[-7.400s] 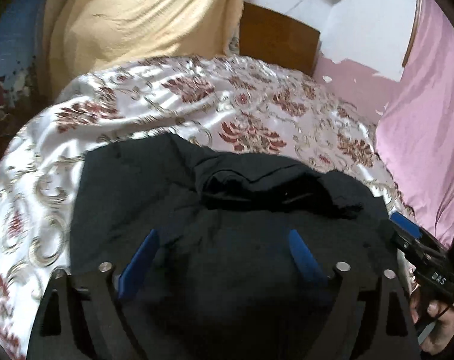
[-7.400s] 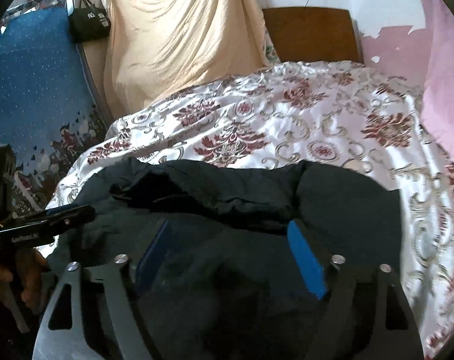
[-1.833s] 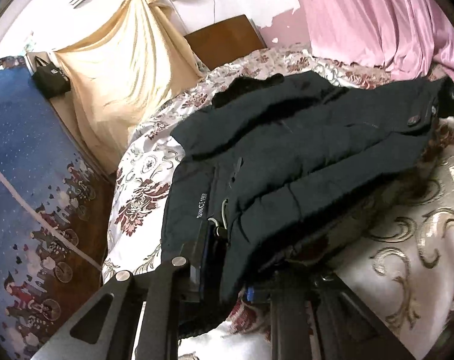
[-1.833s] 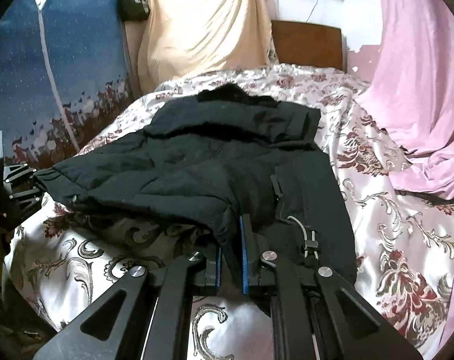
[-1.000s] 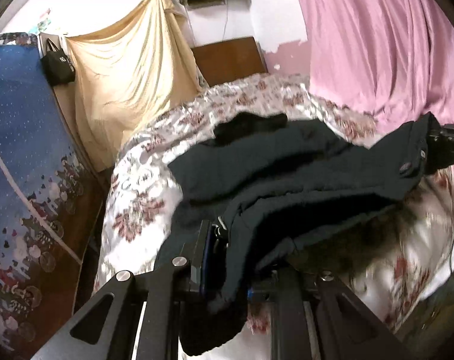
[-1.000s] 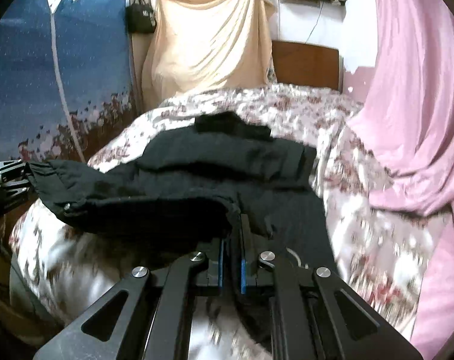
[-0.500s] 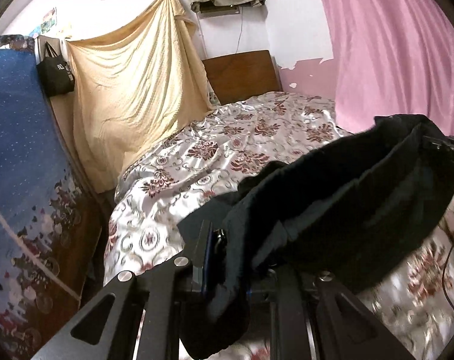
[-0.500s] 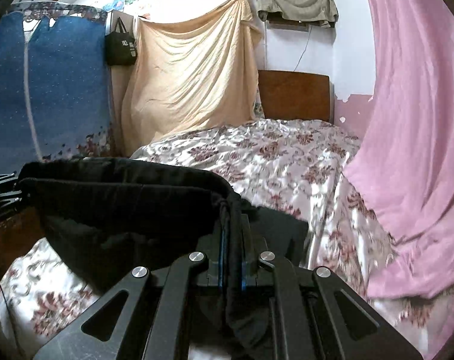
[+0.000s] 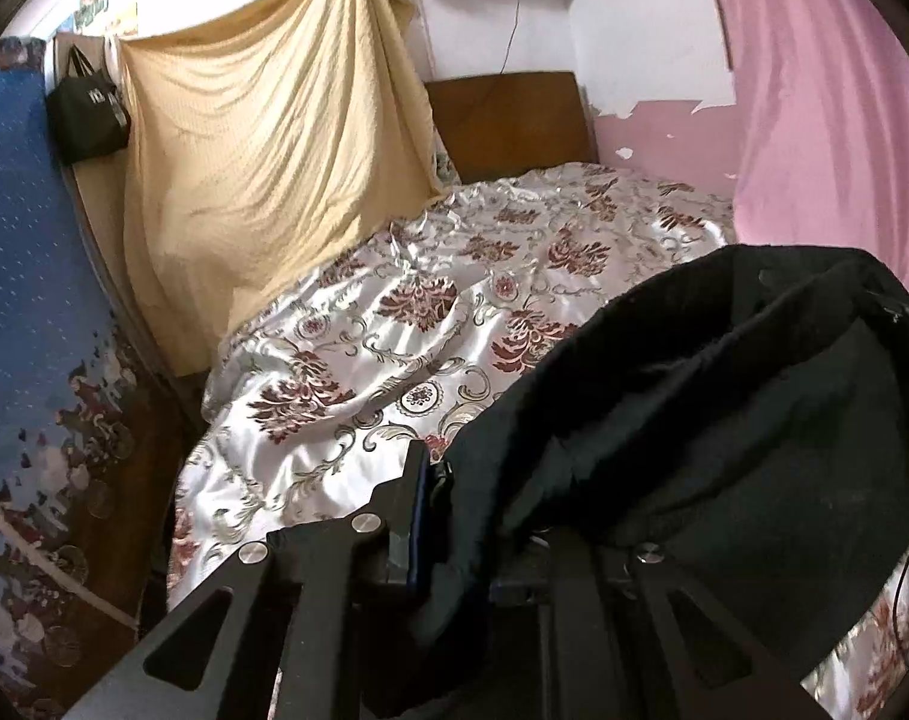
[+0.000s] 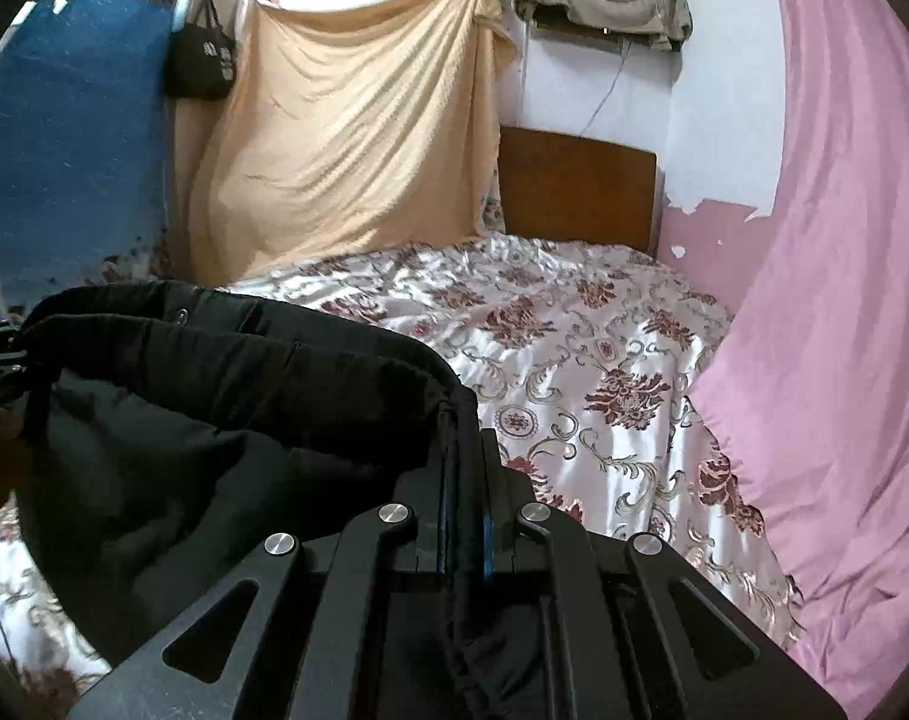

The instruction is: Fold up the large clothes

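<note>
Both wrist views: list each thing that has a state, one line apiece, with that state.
left gripper: shut on black jacket
right gripper: shut on black jacket
black jacket: lifted off the bed, sagging between the two grippers
bedspread: spread over the bed, wrinkled
yellow cloth: hung up, draped
black bag: hanging by its handles
pink curtain: hanging, bottom resting on the bed edge

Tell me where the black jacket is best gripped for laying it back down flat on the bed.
Keep the hem-edge grips: the left claw and right claw each pinch an end of the black jacket, so it hangs between them over the floral bedspread. That taut upper edge, taken from the bed's foot, lets the body drape evenly.
</note>
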A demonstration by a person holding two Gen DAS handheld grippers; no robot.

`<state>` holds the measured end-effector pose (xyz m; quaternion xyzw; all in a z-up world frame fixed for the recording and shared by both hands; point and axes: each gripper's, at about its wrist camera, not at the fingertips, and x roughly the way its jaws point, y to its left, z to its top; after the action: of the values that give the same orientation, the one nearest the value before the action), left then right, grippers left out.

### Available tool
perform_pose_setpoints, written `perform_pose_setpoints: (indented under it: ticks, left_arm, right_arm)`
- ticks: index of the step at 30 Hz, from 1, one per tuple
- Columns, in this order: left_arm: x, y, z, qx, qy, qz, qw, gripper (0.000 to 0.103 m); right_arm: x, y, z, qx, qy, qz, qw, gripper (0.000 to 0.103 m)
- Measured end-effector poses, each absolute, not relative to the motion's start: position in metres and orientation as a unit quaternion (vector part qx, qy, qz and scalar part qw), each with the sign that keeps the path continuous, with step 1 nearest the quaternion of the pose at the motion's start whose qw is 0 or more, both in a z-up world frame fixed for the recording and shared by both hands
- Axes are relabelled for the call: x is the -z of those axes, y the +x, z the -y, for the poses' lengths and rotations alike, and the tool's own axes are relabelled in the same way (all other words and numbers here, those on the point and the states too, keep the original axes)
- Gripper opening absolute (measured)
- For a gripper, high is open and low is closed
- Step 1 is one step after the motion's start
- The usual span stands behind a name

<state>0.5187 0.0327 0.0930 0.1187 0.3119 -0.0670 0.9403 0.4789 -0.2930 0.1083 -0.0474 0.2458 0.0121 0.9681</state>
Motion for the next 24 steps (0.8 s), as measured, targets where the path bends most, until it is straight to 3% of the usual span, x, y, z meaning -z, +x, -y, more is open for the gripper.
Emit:
perform_pose_setpoints:
  ticks: [11,24]
  left_arm:
    - [-0.042,0.585,-0.018,0.069,0.106,-0.354,0.927,0.014]
    - [-0.011,0.616,-0.027,0.069,0.041,-0.408,0.91,0.015]
  right_arm:
    - [-0.048,0.565,0.295,0.015,-0.053,-0.299,0.953,0.007]
    - [-0.007,0.592,0.297,0.024,-0.043,-0.324,0.945,0.008]
